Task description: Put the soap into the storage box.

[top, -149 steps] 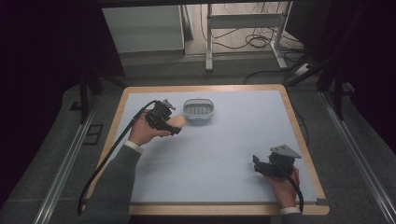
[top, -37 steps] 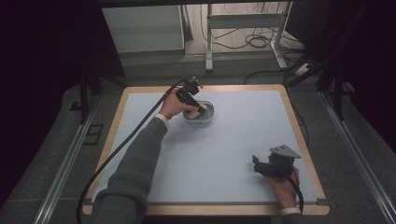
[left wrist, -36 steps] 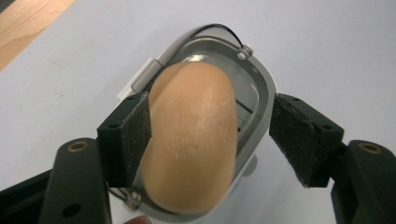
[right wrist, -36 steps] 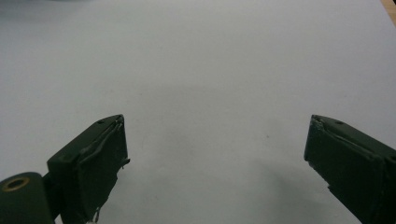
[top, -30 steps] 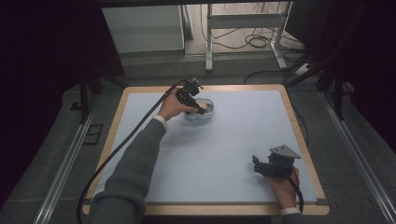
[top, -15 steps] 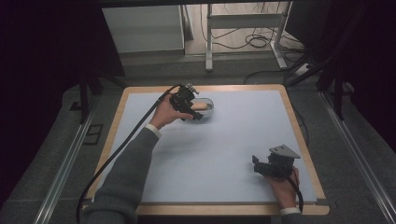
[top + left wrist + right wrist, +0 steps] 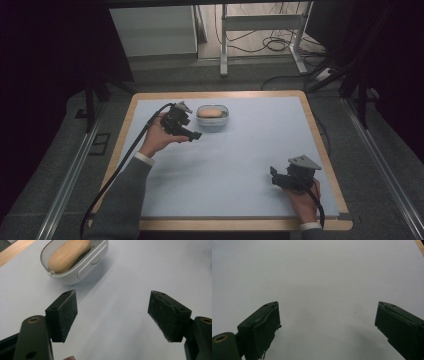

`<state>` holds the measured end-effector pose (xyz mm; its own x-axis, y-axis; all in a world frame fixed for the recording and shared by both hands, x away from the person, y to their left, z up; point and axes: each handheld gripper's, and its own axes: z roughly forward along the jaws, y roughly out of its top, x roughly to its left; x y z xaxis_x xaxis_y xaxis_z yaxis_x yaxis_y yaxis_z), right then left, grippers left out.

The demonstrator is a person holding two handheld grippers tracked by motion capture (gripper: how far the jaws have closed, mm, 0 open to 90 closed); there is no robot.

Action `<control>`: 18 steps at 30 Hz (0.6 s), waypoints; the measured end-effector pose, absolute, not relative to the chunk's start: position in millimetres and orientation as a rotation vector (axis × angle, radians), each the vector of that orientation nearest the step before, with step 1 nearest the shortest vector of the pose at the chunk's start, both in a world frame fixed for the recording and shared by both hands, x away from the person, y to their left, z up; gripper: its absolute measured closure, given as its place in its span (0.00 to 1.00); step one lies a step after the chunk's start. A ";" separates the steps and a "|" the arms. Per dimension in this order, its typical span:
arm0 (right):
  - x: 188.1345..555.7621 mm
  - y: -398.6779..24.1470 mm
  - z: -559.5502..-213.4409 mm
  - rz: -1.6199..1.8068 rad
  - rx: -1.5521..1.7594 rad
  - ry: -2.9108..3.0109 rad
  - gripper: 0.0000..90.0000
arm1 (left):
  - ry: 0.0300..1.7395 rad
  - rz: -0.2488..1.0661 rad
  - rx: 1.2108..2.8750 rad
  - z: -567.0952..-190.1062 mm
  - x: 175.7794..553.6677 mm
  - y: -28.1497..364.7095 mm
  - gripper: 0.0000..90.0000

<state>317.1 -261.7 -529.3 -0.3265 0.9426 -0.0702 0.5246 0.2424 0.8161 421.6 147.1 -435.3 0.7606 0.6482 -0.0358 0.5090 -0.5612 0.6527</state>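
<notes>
High view: the left gripper hovers just beside a white dish holding soap at the surface's far side. Left gripper view: fingers apart, empty. Right gripper view: fingers apart over bare surface.

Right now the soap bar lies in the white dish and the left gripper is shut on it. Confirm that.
Not quite. The soap bar does lie in the white dish, but the left gripper is open, its jaws spread wide and short of the dish, as the left gripper view shows.
</notes>
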 end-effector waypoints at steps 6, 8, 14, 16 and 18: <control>317.1 -261.9 -529.2 0.952 1.339 1.948 0.07 | 0.885 0.285 2.259 -446.5 394.0 165.8 0.26; 317.0 -261.7 -529.2 0.950 1.338 1.946 0.07 | 0.907 0.298 2.240 -451.6 384.2 173.2 0.26; 317.2 -261.8 -529.2 0.951 1.341 1.945 0.07 | 0.957 0.314 2.196 -468.2 355.8 195.0 0.25; 317.2 -261.9 -529.2 0.951 1.342 1.945 0.07 | 0.968 0.297 2.185 -474.0 350.0 200.3 0.25; 317.2 -261.8 -529.2 0.951 1.343 1.945 0.07 | 0.977 0.298 2.191 -479.3 346.0 203.7 0.25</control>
<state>317.2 -261.8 -529.2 -0.3209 0.9447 -0.0676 0.5272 0.2375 0.8159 346.0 203.7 -479.3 0.6879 0.7222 -0.0725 0.5589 -0.4634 0.6876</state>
